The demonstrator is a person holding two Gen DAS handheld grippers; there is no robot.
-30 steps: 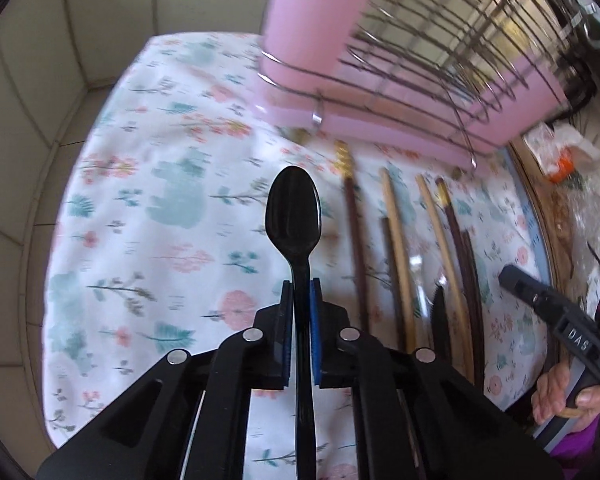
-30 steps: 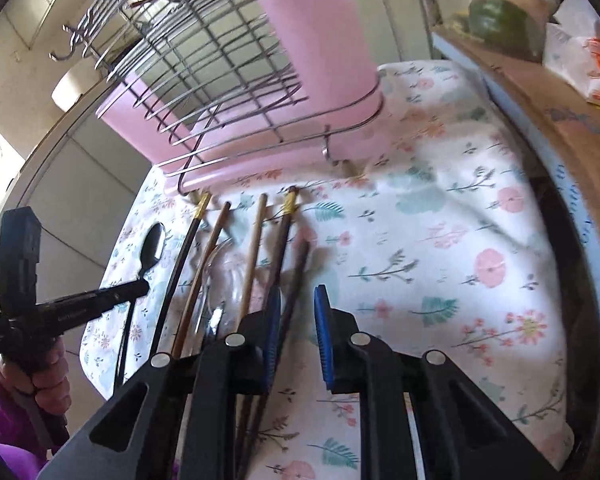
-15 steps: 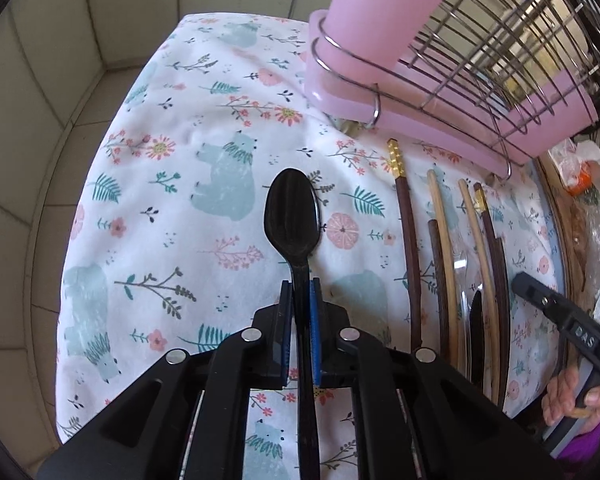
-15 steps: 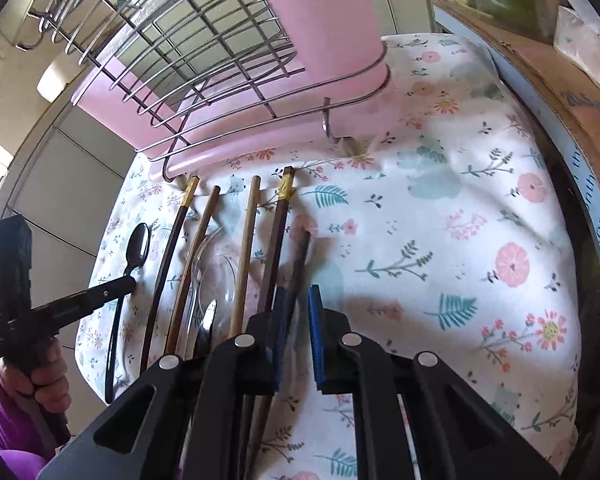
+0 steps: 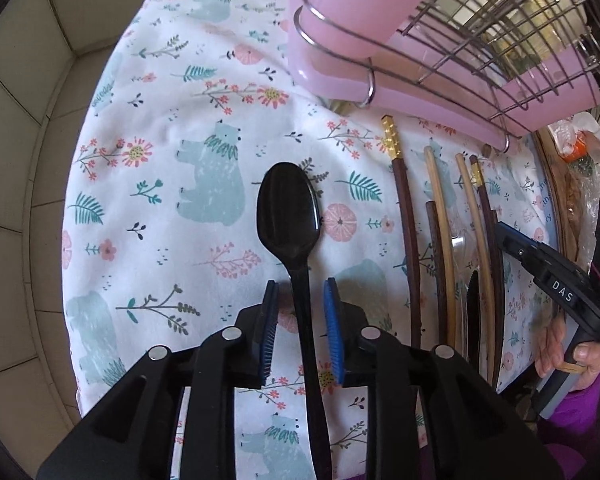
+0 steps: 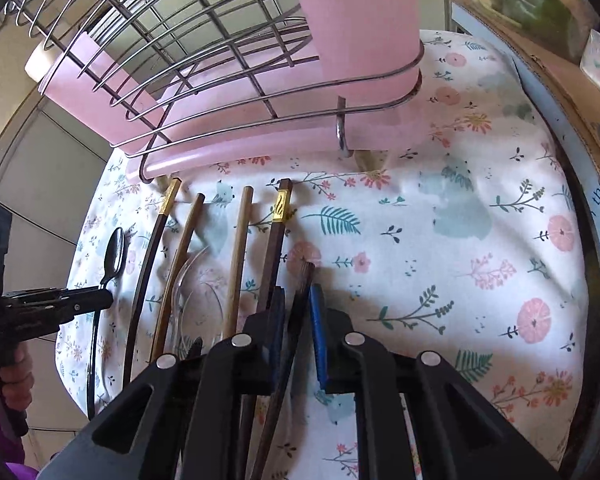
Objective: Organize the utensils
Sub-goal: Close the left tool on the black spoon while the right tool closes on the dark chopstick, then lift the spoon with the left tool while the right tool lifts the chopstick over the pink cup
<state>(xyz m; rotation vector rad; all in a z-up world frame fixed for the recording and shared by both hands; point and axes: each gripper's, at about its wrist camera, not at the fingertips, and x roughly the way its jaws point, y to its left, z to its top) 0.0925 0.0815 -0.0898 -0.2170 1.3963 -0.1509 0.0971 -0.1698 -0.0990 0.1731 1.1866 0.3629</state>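
A black plastic spoon [image 5: 288, 212] lies bowl-up on the floral cloth [image 5: 180, 120]. Its handle runs between the blue pads of my left gripper [image 5: 302, 292]. The jaws are opening and a gap shows on both sides of the handle. In the right wrist view, my right gripper [image 6: 298, 300] straddles a short dark brown chopstick [image 6: 306, 276]. Its jaws are narrow and a thin gap shows on the left side. Several more chopsticks [image 6: 236, 260] lie in a row to its left. The spoon [image 6: 114, 252] and left gripper [image 6: 100, 300] are beyond them.
A pink dish rack [image 5: 380, 80] with wire baskets [image 6: 220, 80] stands at the far edge of the cloth. A clear plastic spoon [image 6: 196, 292] lies among the chopsticks. A cardboard box [image 6: 540, 40] borders the right side and a tiled wall [image 5: 20, 160] the left.
My left jaws have come apart from the spoon handle, and the spoon now rests on the cloth. My right jaws narrowed and came down around the short dark chopstick.
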